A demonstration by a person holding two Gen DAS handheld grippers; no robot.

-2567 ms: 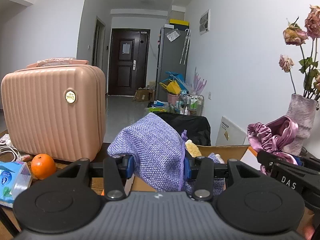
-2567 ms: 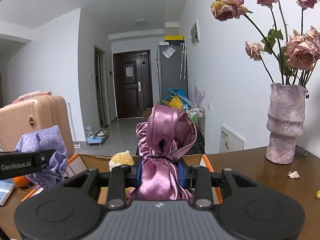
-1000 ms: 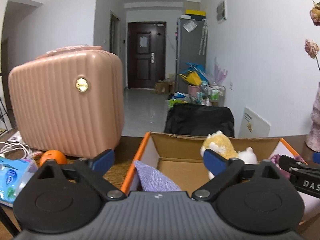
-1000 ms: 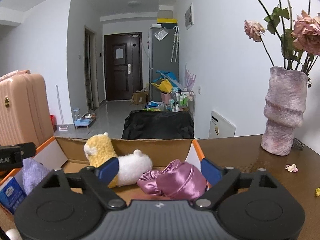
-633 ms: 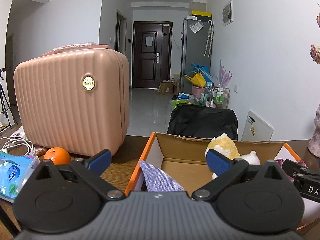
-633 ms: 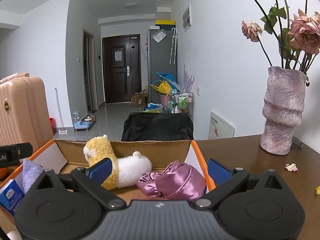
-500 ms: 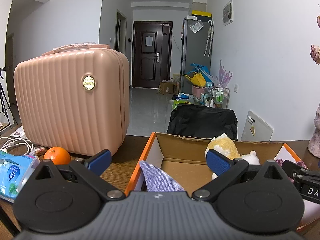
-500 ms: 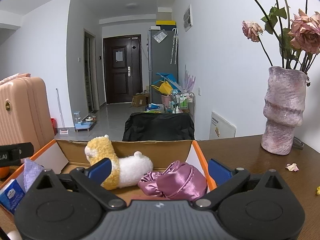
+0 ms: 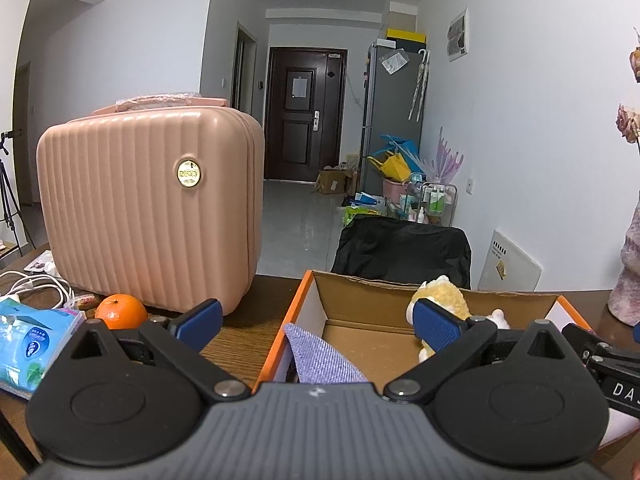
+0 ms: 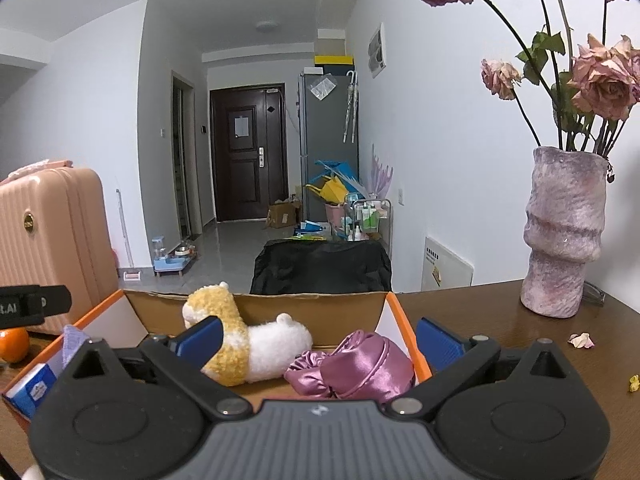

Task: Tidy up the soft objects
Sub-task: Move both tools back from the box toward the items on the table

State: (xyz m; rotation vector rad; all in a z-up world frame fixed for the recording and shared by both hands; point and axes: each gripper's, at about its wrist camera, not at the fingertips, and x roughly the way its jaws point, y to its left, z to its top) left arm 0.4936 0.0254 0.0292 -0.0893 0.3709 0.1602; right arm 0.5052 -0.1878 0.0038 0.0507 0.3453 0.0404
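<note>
Left gripper: jaws wide apart, has released the purple woven cloth pouch, now lying at the left end of the orange-edged cardboard box.
Right gripper: jaws apart, has dropped the pink satin bonnet at the box's right end, beside the yellow-white plush alpaca.
Meaning: both soft items seem stored.

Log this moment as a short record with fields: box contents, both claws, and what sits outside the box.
container: cardboard box, open top, orange rim
inside box: plush alpaca, lying down; pink satin bonnet beside it; purple woven pouch at the left end; blue-and-white packet near that corner
left claw: open, empty
right claw: open, empty
outside box: pink suitcase, orange, tissue pack, vase of dried roses
</note>
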